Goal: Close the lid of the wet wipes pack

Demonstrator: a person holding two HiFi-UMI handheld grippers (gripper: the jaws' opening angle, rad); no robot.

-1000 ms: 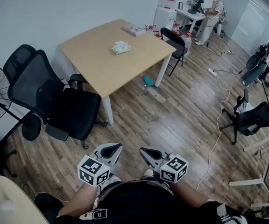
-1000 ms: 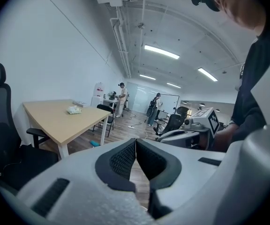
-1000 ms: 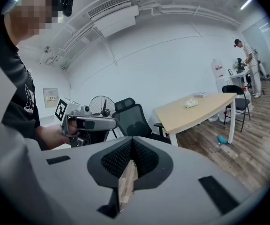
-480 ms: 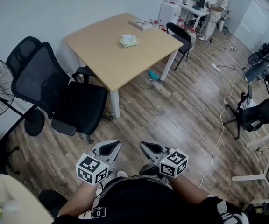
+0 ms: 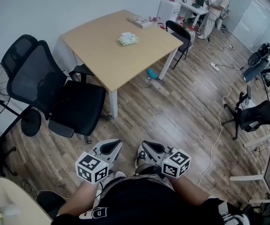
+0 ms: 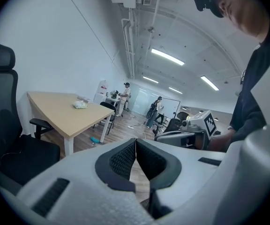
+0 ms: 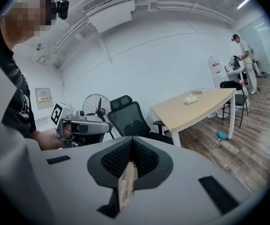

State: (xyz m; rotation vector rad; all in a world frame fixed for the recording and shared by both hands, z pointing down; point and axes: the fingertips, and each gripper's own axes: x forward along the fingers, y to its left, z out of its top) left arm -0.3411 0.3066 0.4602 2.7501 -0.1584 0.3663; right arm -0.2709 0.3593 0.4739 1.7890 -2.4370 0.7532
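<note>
– On the far half of the table, what is the small pale thing?
– The wet wipes pack. It lies flat on the wood, near the far edge and apart from the stack of papers at the corner. It is too small in every view to show whether its lid stands up.

– And where are the two claws?
– Low in the head view, close to the person's body and over the floor. The left gripper has its jaws pressed together with nothing between them. The right gripper is likewise closed and empty.

– Which way does the pack lie from them?
– Straight ahead and well apart, across open floor and past the near table edge. In the head view it sits about midway between the two claws, so neither hand is clearly nearer. The left gripper view puts it left of that claw's line; the right gripper view puts it to the right.

– Its long axis?
– It appears to run crosswise to the approach, though that is only a judgement at this range. The black chair flanks the table's left side.
</note>
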